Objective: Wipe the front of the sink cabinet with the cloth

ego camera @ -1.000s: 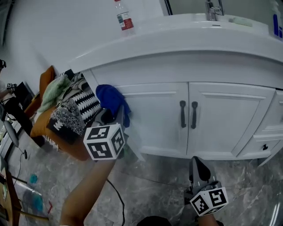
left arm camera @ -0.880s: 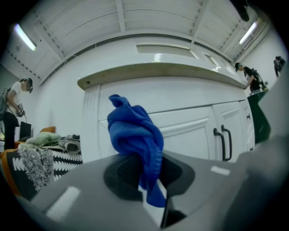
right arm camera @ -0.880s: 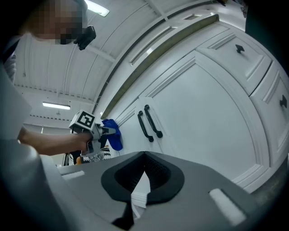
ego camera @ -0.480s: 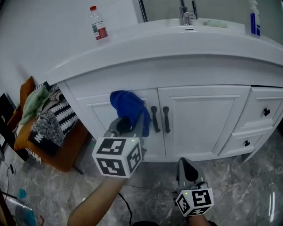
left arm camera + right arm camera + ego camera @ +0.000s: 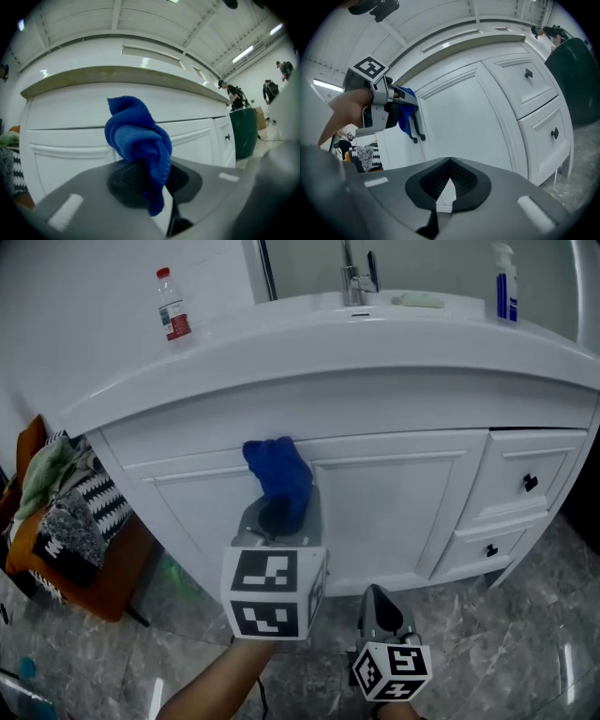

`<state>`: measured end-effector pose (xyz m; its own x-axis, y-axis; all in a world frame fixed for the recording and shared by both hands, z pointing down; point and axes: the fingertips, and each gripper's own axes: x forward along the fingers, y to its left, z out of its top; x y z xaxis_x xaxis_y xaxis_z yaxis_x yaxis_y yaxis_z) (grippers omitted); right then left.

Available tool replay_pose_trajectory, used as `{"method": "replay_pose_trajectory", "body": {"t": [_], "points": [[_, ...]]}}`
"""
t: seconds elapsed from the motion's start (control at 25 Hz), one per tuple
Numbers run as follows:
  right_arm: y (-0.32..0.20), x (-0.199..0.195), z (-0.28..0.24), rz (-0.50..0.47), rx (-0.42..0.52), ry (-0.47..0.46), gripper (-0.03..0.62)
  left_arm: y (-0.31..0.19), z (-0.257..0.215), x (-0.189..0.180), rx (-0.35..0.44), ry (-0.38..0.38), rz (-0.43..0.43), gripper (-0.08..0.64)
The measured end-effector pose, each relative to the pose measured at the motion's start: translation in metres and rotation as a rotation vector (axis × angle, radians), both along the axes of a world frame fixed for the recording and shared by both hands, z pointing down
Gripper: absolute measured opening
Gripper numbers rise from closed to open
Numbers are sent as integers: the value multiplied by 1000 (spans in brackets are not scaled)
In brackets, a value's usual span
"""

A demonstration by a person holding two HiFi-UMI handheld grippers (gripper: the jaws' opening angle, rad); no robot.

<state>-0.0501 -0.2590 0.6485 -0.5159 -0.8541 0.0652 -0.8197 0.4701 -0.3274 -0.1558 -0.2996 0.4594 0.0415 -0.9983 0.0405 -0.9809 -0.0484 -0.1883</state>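
The blue cloth (image 5: 278, 474) is bunched up against the front of the white sink cabinet (image 5: 403, 502), at the middle where the two doors meet, beside the black door handles (image 5: 415, 130). The left gripper (image 5: 277, 514) holds it, jaws clamped on its lower folds. The right gripper (image 5: 382, 601) hangs low in front of the cabinet, jaws together with nothing between them. A water bottle (image 5: 172, 317) and a spray bottle (image 5: 505, 284) stand on the countertop (image 5: 309, 334).
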Motion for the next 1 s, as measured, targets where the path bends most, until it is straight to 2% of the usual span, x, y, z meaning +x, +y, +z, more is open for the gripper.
{"method": "replay_pose_trajectory", "body": {"t": [0.08, 0.16, 0.36, 0.48, 0.6, 0.84, 0.92, 1.0], "points": [[0, 5, 0, 16, -3, 2, -6, 2, -1, 4, 3, 36, 19, 66], [-2, 14, -1, 40, -8, -3, -6, 1, -1, 19, 2, 55, 74, 66], [-4, 41, -4, 89, -31, -23, -6, -20, 11, 88, -25, -13, 257, 66], [-2, 65, -15, 127, -9, -28, -6, -33, 18, 117, -43, 17, 333, 66], [-6, 95, -20, 187, 10, -34, -6, -45, 21, 155, -28, 21, 413, 66], [-10, 128, -13, 255, -31, -55, -6, -53, 22, 225, -23, 0, 596, 66], [-9, 132, -14, 265, -37, -71, -6, -54, 27, 239, -38, -8, 638, 66], [-6, 130, -13, 259, -45, -78, -6, -56, 43, 242, -79, -58, 637, 66]]}}
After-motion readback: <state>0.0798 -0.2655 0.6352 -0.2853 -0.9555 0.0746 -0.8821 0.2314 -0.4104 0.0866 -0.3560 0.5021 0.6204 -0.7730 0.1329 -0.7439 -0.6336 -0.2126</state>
